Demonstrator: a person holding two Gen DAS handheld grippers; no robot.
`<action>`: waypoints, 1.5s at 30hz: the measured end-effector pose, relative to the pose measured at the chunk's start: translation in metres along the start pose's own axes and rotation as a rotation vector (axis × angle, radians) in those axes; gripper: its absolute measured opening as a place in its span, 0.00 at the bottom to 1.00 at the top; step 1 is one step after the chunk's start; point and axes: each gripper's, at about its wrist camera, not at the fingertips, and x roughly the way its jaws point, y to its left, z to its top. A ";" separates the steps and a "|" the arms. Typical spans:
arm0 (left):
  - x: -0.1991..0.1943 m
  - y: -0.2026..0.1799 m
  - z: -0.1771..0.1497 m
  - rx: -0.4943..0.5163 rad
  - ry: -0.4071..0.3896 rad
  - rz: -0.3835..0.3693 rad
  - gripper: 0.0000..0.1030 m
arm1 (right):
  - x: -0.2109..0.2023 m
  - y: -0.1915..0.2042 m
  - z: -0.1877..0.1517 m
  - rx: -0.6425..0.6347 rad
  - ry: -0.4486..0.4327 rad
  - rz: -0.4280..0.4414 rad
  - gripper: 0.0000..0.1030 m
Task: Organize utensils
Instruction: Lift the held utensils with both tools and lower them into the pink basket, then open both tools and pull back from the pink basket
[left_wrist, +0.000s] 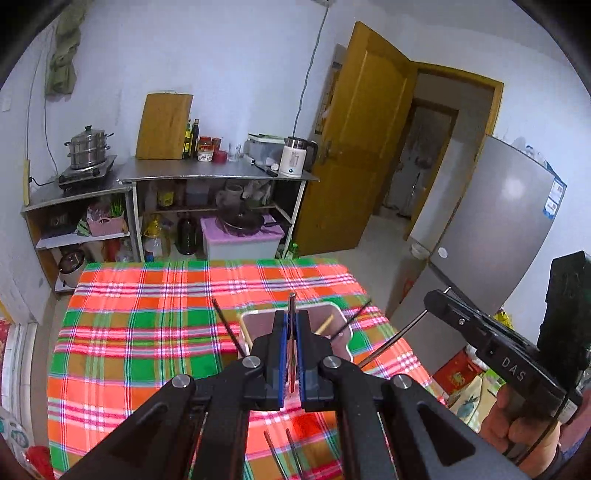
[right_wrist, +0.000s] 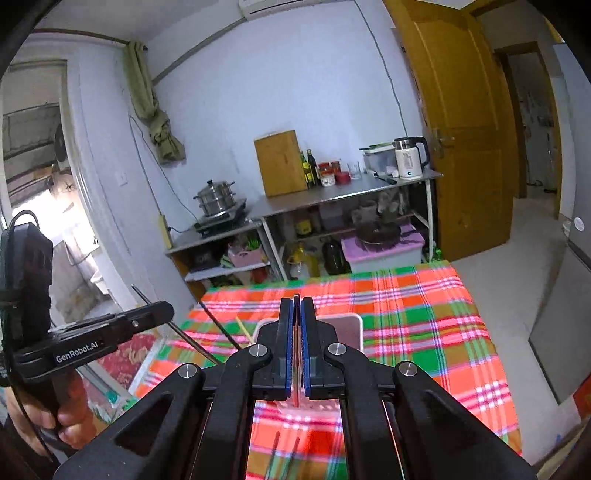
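- Chopsticks are the business here: each gripper carries one, and a white utensil holder (left_wrist: 343, 334) stands on the bench (left_wrist: 147, 314) under its plaid cloth, ahead of both grippers.
- Left gripper (left_wrist: 291, 354): its fingers (left_wrist: 282, 354) are closed on a thin dark-red chopstick (left_wrist: 291, 306), whose tip pokes up past the blue pads, right in front of the holder.
- Right gripper (right_wrist: 297, 343): its fingers (right_wrist: 306, 343) are likewise clamped on a reddish chopstick (right_wrist: 296, 297); from the left wrist view a long dark stick (left_wrist: 391, 341) runs out of its nose toward the holder's right side.
- Holder contents: a pale wooden chopstick (left_wrist: 325, 324) and some dark ones (left_wrist: 227, 325) already lean out of it at slants.
- Two more chopsticks (left_wrist: 282, 456) lie loose on the cloth, nearer the person than the holder.
- Judged step: carrying the gripped pair over to drop into the holder.
- To do it well, I would bring each stick above the holder's mouth, tilt it closer to upright, and aim for a gap between the leaning sticks rather than onto them.
- Let one hand go first; both noses crowd the same small opening.
- Release only once the lower tip is inside the rim, else the stick may skid off the edge onto the cloth.
- Risk: nudging the light holder could tip it.
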 end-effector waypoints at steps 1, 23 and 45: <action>0.002 0.000 0.002 0.000 -0.002 -0.001 0.04 | 0.002 0.000 0.002 -0.001 -0.003 -0.001 0.03; 0.072 0.035 -0.021 -0.035 0.065 0.003 0.04 | 0.078 -0.004 -0.019 -0.001 0.082 -0.010 0.03; 0.084 0.051 -0.044 -0.034 0.095 0.027 0.06 | 0.096 -0.014 -0.043 0.012 0.159 -0.011 0.06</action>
